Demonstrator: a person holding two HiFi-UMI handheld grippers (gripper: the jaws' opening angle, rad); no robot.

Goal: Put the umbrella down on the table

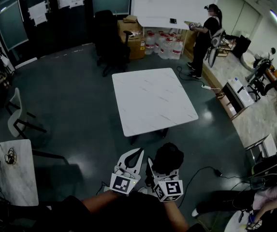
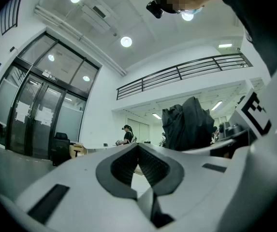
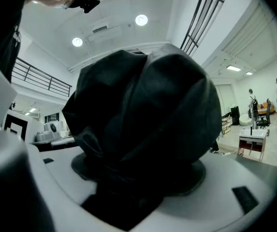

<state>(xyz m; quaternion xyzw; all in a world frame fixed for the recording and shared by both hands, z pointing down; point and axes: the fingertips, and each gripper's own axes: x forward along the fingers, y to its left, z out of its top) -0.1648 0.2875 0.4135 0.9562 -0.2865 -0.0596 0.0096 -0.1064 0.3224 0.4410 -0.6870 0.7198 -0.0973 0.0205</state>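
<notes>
A folded black umbrella (image 1: 168, 157) bulges up between the jaws of my right gripper (image 1: 163, 170), which is shut on it. In the right gripper view the umbrella (image 3: 143, 120) fills the middle and hides both fingertips. My left gripper (image 1: 138, 152) hangs just left of it, shut, with nothing between its jaws; its tips meet in the left gripper view (image 2: 138, 145), where the umbrella (image 2: 189, 122) shows to the right. The white marble table (image 1: 153, 100) stands ahead of both grippers, its top bare. Both grippers are over the dark floor, short of the table's near edge.
A black office chair (image 1: 110, 42), cardboard boxes (image 1: 133, 37) and water jugs (image 1: 165, 45) stand beyond the table. A person (image 1: 205, 37) stands at the back right. A small marble table (image 1: 12, 170) and a chair (image 1: 22, 117) are at the left. A cable (image 1: 201, 173) lies on the floor at the right.
</notes>
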